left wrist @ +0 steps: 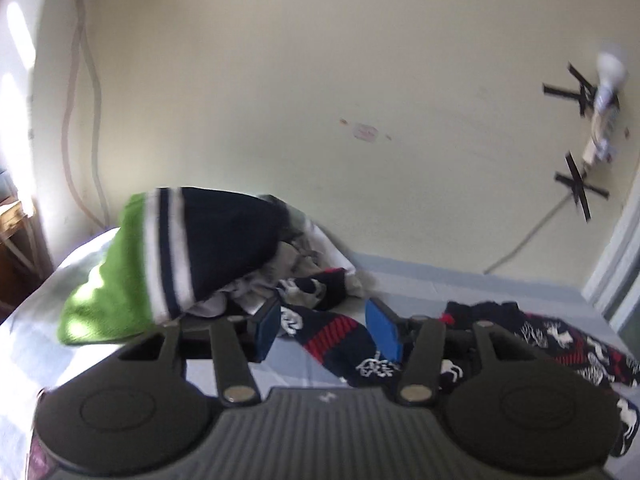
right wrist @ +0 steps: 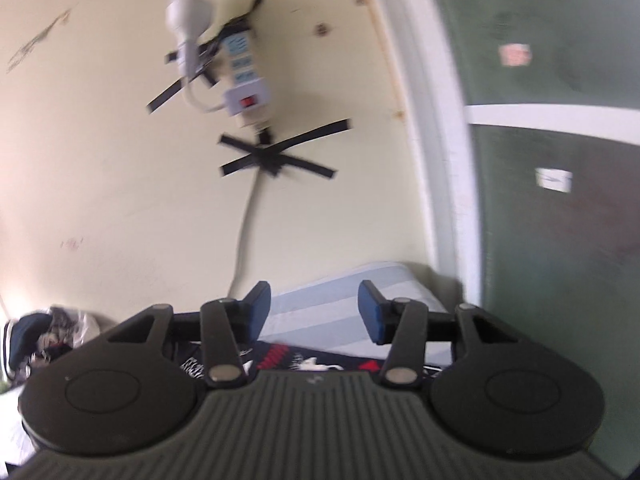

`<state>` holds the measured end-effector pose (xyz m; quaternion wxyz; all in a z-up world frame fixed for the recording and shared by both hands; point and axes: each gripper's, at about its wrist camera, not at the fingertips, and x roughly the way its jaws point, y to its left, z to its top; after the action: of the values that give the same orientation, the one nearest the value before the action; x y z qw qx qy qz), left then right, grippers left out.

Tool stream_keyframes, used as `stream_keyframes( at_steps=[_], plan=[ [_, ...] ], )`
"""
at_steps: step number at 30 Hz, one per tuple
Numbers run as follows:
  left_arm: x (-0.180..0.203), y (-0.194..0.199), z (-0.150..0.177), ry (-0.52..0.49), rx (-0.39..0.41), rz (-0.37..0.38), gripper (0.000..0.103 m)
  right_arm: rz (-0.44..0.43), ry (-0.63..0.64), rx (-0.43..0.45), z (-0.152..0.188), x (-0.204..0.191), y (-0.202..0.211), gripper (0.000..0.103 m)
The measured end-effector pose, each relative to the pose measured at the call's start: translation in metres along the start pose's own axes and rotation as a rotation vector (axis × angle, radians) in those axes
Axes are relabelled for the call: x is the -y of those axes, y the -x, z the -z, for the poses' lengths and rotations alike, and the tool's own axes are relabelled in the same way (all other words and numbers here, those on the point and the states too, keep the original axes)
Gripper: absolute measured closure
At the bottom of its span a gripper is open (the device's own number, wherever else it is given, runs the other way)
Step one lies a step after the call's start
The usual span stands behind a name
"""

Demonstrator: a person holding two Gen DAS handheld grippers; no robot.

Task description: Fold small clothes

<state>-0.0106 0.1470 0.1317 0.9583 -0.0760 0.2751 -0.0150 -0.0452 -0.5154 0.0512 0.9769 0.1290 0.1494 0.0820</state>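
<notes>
The left gripper has its two blue pads apart, and nothing is squeezed between them. Seen through the gap, and just past the pads, lies the dark patterned garment. It is navy with red stripes and little white animal shapes, and it lies on the striped bed sheet. Its long way runs across the view, from the pile of clothes toward the right, where more of the same cloth is bunched up. A green, white and navy knit hat sits on top of that pile, left of the garment.

The right gripper also has its pads apart and holds nothing. The garment is under it and close to the camera, mostly hidden, and its fingers point past the garment at the sheet and the wall.

I think the left gripper is better placed to reach the garment, since its fingers already point at the cloth
</notes>
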Motion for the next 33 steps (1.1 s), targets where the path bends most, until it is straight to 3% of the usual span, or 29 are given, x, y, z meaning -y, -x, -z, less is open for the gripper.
stream_keyframes(
  at_steps=[4,6,7,11,13,14,15,16,17,18,22,27,30,31,33],
  plan=[
    [0.056,-0.080,-0.014,-0.168,-0.150,0.119,0.038,-0.095,0.118,-0.127,0.002,-0.037,-0.066,0.036],
    [0.080,-0.125,-0.013,-0.227,-0.264,0.178,0.018,-0.130,0.174,-0.218,0.009,-0.053,-0.111,0.028],
    [0.091,-0.141,-0.009,-0.256,-0.307,0.177,0.016,-0.131,0.218,-0.263,0.015,-0.061,-0.134,0.023],
    [0.118,-0.195,0.014,-0.391,-0.452,0.121,0.014,-0.108,0.365,-0.419,0.045,-0.077,-0.209,0.019],
    [0.121,-0.207,0.026,-0.445,-0.490,0.092,0.022,-0.099,0.415,-0.478,0.058,-0.078,-0.235,0.019],
    [0.123,-0.207,0.029,-0.446,-0.478,0.104,0.031,-0.103,0.419,-0.505,0.064,-0.077,-0.243,0.020],
    [0.125,-0.203,0.029,-0.447,-0.470,0.131,0.057,-0.127,0.385,-0.503,0.065,-0.073,-0.245,0.022],
    [0.129,-0.199,0.029,-0.449,-0.479,0.156,0.070,-0.169,0.339,-0.511,0.064,-0.070,-0.244,0.042],
    [0.134,-0.194,0.030,-0.461,-0.484,0.165,0.094,-0.189,0.336,-0.503,0.063,-0.070,-0.238,0.075],
    [0.140,-0.190,0.031,-0.482,-0.475,0.159,0.094,-0.180,0.357,-0.494,0.064,-0.072,-0.230,0.086],
    [0.162,-0.172,0.020,-0.556,-0.376,0.146,0.094,-0.209,0.326,-0.410,0.052,-0.068,-0.186,0.088],
    [0.195,-0.181,-0.055,-0.503,-0.164,0.107,0.094,-0.145,0.235,-0.202,-0.009,-0.054,-0.157,0.088],
    [0.212,-0.213,-0.088,-0.447,-0.121,0.065,0.094,-0.072,0.152,-0.136,-0.036,-0.039,-0.179,0.088],
    [0.216,-0.228,-0.091,-0.423,-0.134,0.044,0.090,-0.045,0.131,-0.138,-0.039,-0.037,-0.192,0.087],
    [0.220,-0.264,-0.085,-0.401,-0.195,-0.022,0.069,0.020,0.106,-0.190,-0.032,-0.033,-0.222,0.079]
  ],
)
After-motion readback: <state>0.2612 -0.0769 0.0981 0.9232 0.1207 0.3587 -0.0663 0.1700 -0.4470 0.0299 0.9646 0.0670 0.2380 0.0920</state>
